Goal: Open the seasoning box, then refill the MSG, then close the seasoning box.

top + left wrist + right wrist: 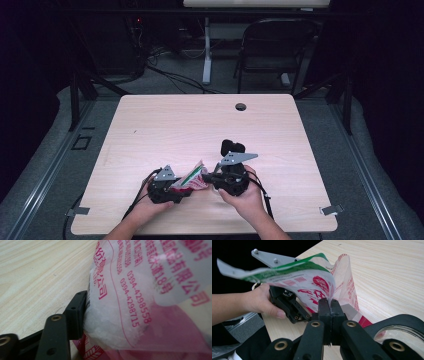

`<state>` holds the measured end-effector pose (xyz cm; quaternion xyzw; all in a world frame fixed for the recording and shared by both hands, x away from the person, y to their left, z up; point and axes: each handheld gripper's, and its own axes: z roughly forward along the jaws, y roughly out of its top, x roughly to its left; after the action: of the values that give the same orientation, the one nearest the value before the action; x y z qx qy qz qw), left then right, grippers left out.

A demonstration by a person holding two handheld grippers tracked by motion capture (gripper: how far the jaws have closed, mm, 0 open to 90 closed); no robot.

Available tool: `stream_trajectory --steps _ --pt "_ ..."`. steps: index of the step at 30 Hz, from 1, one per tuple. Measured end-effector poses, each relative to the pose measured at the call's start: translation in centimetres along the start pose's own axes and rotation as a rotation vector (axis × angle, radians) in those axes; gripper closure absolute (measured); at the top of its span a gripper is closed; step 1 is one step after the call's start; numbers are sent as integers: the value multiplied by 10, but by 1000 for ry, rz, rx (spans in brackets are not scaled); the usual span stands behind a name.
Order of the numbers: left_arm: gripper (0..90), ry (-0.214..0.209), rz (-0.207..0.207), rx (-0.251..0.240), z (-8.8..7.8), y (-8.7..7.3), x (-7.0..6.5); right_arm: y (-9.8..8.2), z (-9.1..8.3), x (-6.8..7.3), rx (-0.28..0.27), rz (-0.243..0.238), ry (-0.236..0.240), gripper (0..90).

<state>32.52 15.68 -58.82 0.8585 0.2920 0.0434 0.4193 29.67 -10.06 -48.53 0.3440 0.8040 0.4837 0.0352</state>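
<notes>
While the right gripper [329, 305] has its two black jaws pressed flat together on a fold of the bag [317, 282], the left gripper [165, 186] grips the same bag from the other end, one matte black jaw pushed against the crinkled film in its own view; its second jaw is hidden behind the plastic. Each gripper is hard black plastic with brass-coloured rivets and a grey three-cornered plate on top. Stretched between the two grippers, the bag is thin, glossy, see-through plastic, wrinkled, printed with red characters and phone numbers, with a green band along its upper edge. Below the bag lies the table [200, 125], pale wood grain with rounded corners.
</notes>
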Motion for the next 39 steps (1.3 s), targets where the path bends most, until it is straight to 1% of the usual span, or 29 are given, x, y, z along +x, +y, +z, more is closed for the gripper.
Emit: stream_trajectory --steps 3,5,6,7,8,9,10,11,14,16,17,23,25,27,29,30,32,34,36,39 --pt "472 6 2 0 0 0 -1 0 0 -1 0 2 0 900" --pt "486 12 10 -1 0 0 -1 0 0 -1 1 2 2 900" --pt "491 29 13 -1 0 0 -2 0 1 -1 1 1 3 900" --pt "495 30 14 -1 0 0 -3 1 1 0 4 1 0 900" --pt "498 18 12 -2 0 0 -2 1 1 0 3 -1 1 900" --pt "503 35 7 -3 0 0 -3 2 1 0 5 -3 1 900" --pt "506 37 8 -3 0 0 -3 2 2 -1 1 0 1 900" --pt "511 27 8 -4 0 0 -3 2 1 -1 3 0 1 900" --pt "520 34 9 1 -2 0 -5 2 1 -2 0 4 2 900" --pt "526 56 13 2 -3 0 -6 3 1 -1 1 4 5 900" --pt "530 47 18 5 -4 1 -6 3 2 -1 0 2 4 900" --pt "542 83 25 -9 -10 4 -4 5 1 -2 -10 -1 9 900" --pt "546 89 28 -8 -12 5 -4 5 1 -1 -12 -2 8 900" --pt "547 113 42 -6 -13 6 -5 5 0 -1 -10 -3 4 900" --pt "549 125 48 -5 -13 8 -6 5 0 -2 -4 -8 2 900" --pt "550 137 58 -1 -14 9 -6 5 0 -2 -8 -6 -1 900" --pt "551 143 57 -6 -15 11 -6 6 -1 -3 -10 -1 -2 900" --pt "552 159 63 -10 -15 12 -6 7 -1 -4 -9 -1 -3 900" --pt "553 163 75 1 -16 14 -7 7 -1 -4 -13 3 -7 900" --pt "555 186 87 2 -18 16 -8 8 -2 -4 -15 0 -13 885"
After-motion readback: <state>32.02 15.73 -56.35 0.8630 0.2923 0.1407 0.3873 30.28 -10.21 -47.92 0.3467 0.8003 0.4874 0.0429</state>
